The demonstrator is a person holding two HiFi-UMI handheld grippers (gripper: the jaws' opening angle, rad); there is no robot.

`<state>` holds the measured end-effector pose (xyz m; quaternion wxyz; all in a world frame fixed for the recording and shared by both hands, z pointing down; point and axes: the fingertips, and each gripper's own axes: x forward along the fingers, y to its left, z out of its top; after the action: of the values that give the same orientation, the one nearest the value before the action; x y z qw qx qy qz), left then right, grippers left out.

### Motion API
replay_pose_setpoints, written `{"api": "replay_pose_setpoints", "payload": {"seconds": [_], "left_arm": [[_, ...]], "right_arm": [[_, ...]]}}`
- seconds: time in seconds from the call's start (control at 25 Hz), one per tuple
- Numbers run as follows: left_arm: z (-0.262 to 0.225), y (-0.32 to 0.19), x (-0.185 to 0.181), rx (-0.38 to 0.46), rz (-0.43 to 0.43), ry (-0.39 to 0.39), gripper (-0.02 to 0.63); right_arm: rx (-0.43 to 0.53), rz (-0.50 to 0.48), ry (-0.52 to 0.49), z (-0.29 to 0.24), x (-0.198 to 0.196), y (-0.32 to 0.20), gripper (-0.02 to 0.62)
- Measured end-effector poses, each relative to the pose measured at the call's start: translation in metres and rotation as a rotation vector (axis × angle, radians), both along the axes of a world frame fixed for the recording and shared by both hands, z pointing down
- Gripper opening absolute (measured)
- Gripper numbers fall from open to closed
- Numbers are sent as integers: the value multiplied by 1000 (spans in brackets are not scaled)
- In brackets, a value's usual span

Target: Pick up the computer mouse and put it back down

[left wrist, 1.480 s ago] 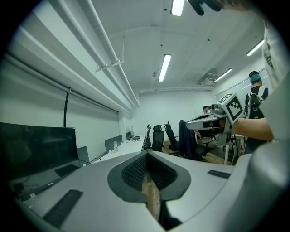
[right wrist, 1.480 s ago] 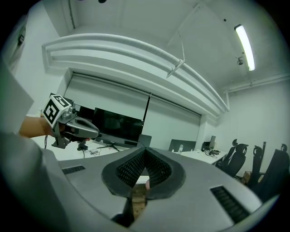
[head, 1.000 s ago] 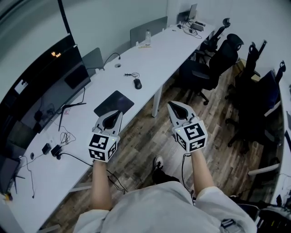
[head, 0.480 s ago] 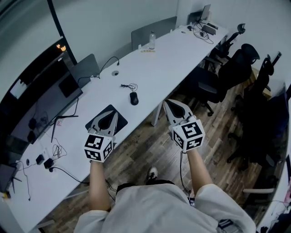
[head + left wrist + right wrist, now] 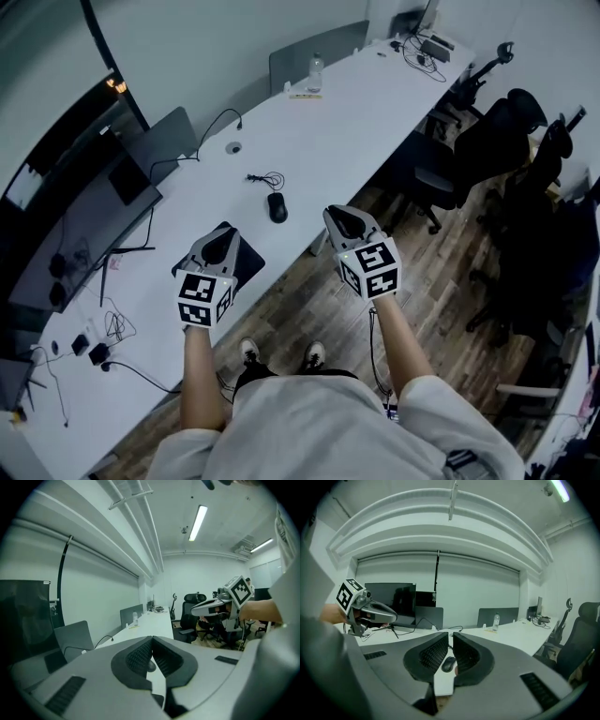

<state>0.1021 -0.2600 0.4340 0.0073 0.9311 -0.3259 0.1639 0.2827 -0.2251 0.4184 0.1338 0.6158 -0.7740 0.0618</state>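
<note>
A black computer mouse (image 5: 277, 207) lies on the long white desk (image 5: 319, 122), ahead of both grippers. My left gripper (image 5: 227, 235) hovers over a black mouse pad (image 5: 250, 260) with its jaws shut and empty. In the left gripper view the mouse (image 5: 150, 666) shows just beyond the meeting tips. My right gripper (image 5: 338, 215) hangs off the desk's front edge, right of the mouse. Its jaws are opening, a narrow slit shows between them, and nothing is in it. In the right gripper view the mouse (image 5: 448, 664) sits beyond that slit.
A small coiled cable (image 5: 268, 178) lies just past the mouse. Monitors (image 5: 84, 211) and loose cables line the desk's left side. A bottle (image 5: 315, 69) stands far back. Black office chairs (image 5: 483, 141) crowd the wooden floor on the right.
Both grippers have moved forward toward the desk and sunk a little. The mouse now lies closer in front of them, and the left gripper has come over the mouse pad.
</note>
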Motion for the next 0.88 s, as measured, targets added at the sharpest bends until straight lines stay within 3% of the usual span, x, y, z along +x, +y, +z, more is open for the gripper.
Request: {"api": "replay_pose_setpoints", "payload": {"seconds": [0.44, 0.64, 0.88], "left_arm": [[51, -106, -52, -84, 6, -32, 12], [86, -132, -87, -141, -32, -52, 12], [129, -147, -120, -205, -67, -102, 12]], "right_arm": [[-209, 38, -29, 101, -41, -113, 244], [-330, 55, -61, 171, -56, -164, 270], [-470, 114, -31, 254, -53, -204, 349]]}}
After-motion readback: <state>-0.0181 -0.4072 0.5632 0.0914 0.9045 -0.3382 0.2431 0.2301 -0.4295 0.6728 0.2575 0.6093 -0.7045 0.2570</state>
